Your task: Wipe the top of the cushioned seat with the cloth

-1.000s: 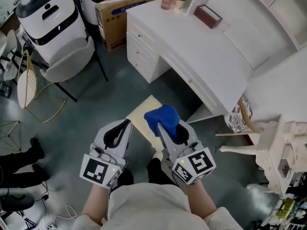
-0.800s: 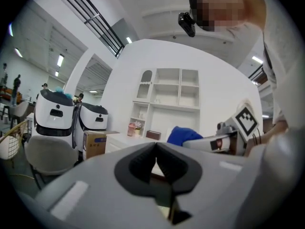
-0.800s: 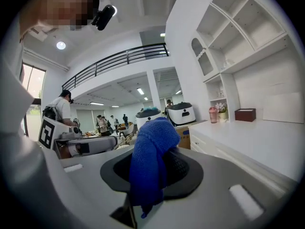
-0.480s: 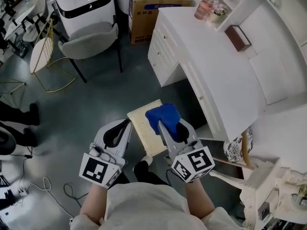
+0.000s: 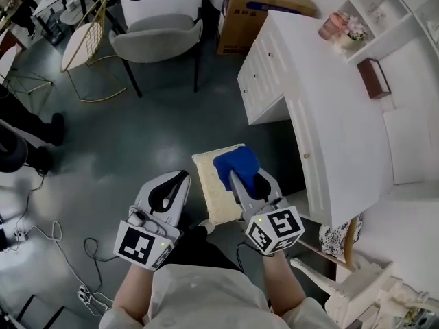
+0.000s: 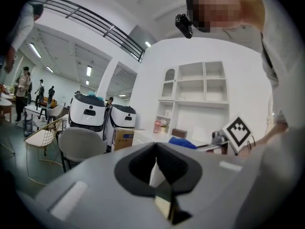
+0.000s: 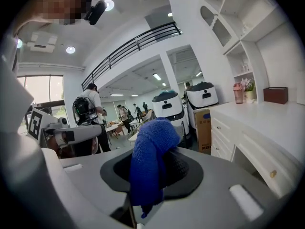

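A cream cushioned seat (image 5: pixel 209 184) stands on the floor in front of me, beside a white desk. My right gripper (image 5: pixel 238 177) is shut on a blue cloth (image 5: pixel 235 164) and holds it over the seat's right side; in the right gripper view the blue cloth (image 7: pixel 150 161) bulges out from between the shut jaws. My left gripper (image 5: pixel 176 184) hangs just left of the seat, shut with nothing in it. In the left gripper view the left gripper (image 6: pixel 156 168) shows its jaws pressed together, with a sliver of the seat seen past them.
A white desk (image 5: pixel 322 101) with drawers runs along the right. A grey chair (image 5: pixel 154 43), a wire chair (image 5: pixel 79 46) and a cardboard box (image 5: pixel 264 9) stand beyond. White robots stand at the far edge. Cables (image 5: pixel 65 252) lie on the floor at left. A person's legs (image 5: pixel 27 125) are at far left.
The view has swung left, so the desk now sits further right and the seat lies more upright in frame. Both grippers keep their hold and pose; the cloth stays over the seat.
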Demonstrator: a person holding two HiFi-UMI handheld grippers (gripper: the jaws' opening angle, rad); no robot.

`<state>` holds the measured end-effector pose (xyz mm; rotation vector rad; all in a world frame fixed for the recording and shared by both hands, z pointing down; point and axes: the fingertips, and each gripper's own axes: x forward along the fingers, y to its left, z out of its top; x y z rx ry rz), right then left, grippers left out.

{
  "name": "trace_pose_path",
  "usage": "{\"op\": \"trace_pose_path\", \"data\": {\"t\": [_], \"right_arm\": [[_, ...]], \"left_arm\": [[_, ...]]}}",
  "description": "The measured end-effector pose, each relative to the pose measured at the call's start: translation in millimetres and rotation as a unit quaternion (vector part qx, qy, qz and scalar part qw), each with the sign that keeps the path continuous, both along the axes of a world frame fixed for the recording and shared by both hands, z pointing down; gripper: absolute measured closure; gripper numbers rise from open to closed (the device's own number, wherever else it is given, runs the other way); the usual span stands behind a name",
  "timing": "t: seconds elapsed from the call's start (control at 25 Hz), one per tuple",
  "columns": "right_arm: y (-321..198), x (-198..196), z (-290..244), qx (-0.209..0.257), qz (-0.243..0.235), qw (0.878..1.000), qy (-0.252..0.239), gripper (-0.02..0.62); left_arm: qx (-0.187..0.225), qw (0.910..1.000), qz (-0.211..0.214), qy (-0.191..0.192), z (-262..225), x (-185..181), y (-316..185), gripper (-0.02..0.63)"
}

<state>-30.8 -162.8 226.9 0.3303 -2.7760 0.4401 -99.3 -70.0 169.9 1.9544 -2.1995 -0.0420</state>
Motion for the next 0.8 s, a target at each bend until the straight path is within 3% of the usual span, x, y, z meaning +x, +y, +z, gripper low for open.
{"op": "trace_pose_path", "data": {"t": [0.28,0.8], "right_arm": [[4,-38,66,-0.025,-0.011,0.999,0.031,0.479],[2,-79,226,-0.061,-0.027,0.992,0.106,0.479]], "left_arm": [[-0.047,0.9986,-0.003,0.025,57,-28,3,0.606],[-0.083,0.9946,0.015,0.060,173,-52,-6,0.606]]}}
